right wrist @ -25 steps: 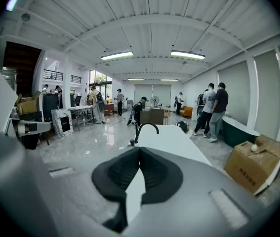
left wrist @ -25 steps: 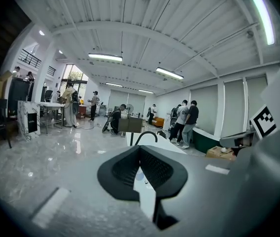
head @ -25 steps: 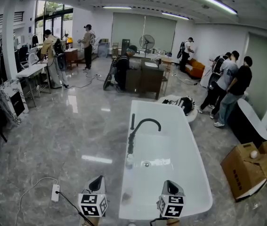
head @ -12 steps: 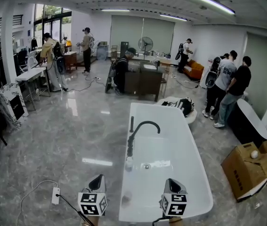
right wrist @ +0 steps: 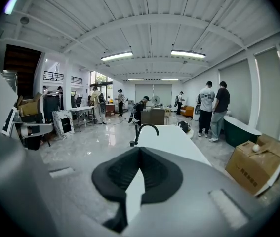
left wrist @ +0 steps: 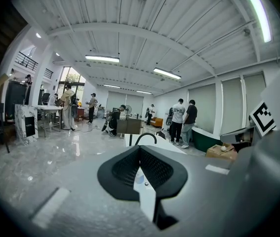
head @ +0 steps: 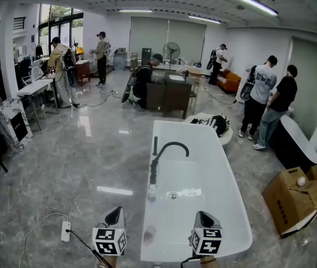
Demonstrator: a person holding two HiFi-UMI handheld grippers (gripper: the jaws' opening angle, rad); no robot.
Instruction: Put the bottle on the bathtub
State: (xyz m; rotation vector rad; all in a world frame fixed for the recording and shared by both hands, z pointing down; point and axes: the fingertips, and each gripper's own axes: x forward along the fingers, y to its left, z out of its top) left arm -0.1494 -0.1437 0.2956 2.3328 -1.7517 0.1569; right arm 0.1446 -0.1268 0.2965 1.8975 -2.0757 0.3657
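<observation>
Marble floor (head: 91,161) surrounds the white bathtub (head: 172,128) while left gripper (left wrist: 140,150) and right gripper (right wrist: 139,150) hover pressed together, empty.

head view's bottom edge cuts off left gripper (head: 114,215) and right gripper (head: 202,219).

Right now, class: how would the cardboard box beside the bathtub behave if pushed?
The cardboard box looks open and tilted, so probably light and flexible. On the glossy floor it would likely slide. The white ball on it would probably roll off.
</observation>
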